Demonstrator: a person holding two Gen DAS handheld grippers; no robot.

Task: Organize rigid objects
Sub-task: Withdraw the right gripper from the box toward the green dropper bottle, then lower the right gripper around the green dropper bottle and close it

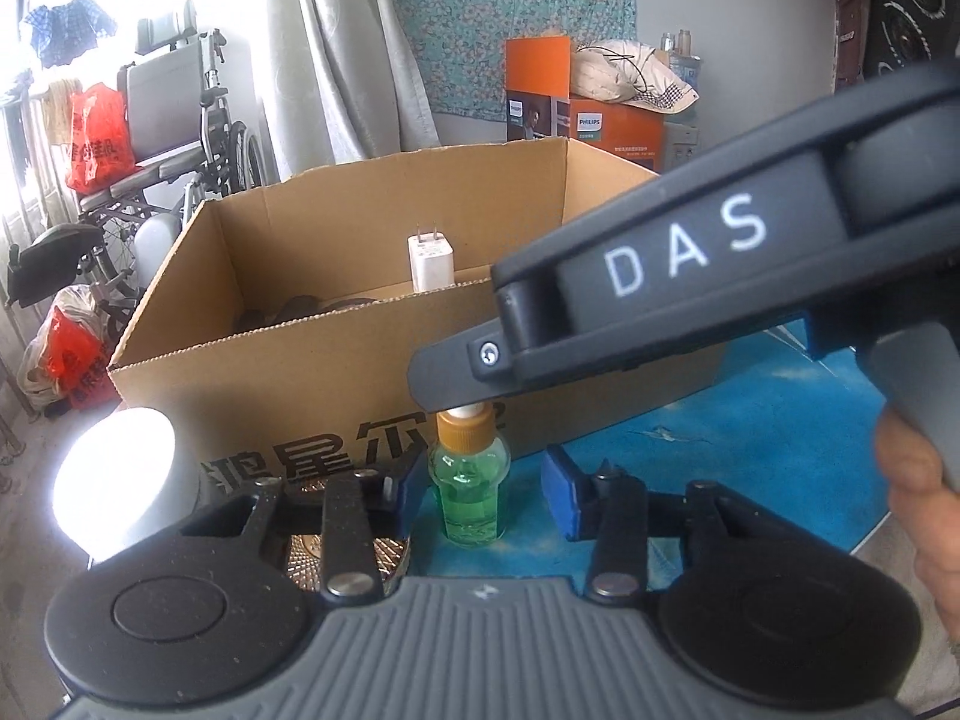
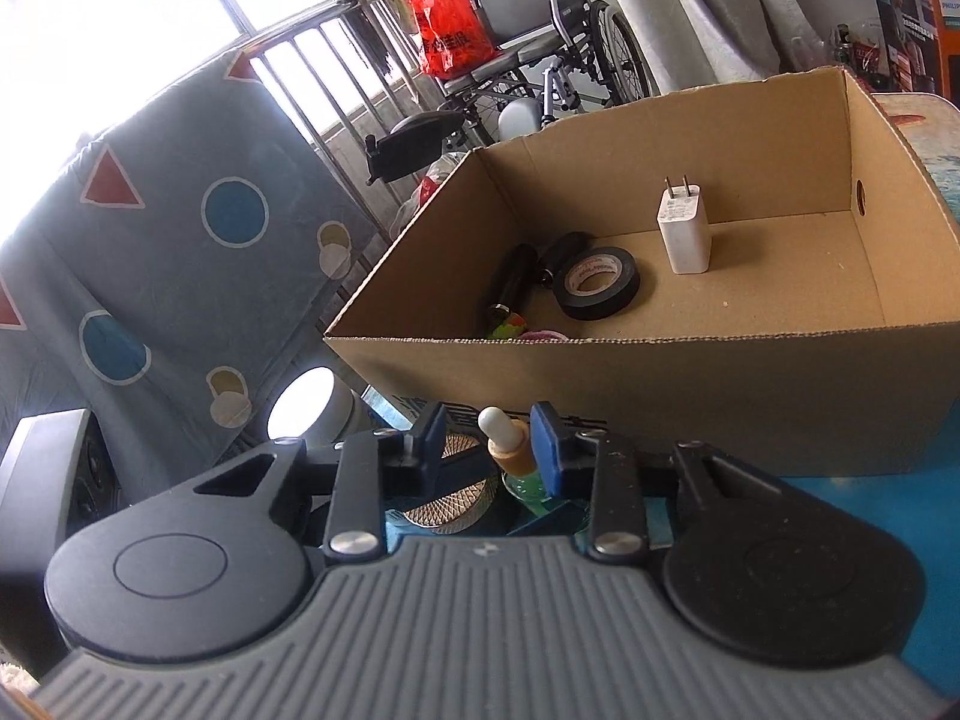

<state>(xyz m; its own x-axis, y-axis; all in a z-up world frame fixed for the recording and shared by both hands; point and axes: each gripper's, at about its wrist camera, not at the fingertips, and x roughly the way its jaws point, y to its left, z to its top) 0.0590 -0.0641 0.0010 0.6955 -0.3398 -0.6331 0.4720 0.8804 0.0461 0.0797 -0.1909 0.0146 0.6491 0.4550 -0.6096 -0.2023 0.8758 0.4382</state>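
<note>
A small bottle of green liquid point(image 1: 469, 498) with an orange cap and a white dropper tip stands upright on the blue table cover. My left gripper point(image 1: 486, 498) is open around its body: the left pad point(image 1: 413, 498) is at the glass and the right pad stands clear. The right gripper's finger point(image 1: 450, 381) reaches in from the right over the dropper tip. In the right wrist view the bottle's cap point(image 2: 510, 457) sits between the fingers of my right gripper point(image 2: 489, 441), against the blue right pad, with a gap to the left finger.
An open cardboard box point(image 2: 660, 396) stands just behind the bottle, holding a white charger point(image 2: 684, 234), a black tape roll point(image 2: 597, 285) and dark items. A gold patterned disc point(image 1: 345, 558) and a white cylinder point(image 1: 129, 480) lie left of the bottle. A hand point(image 1: 918, 510) is at the right.
</note>
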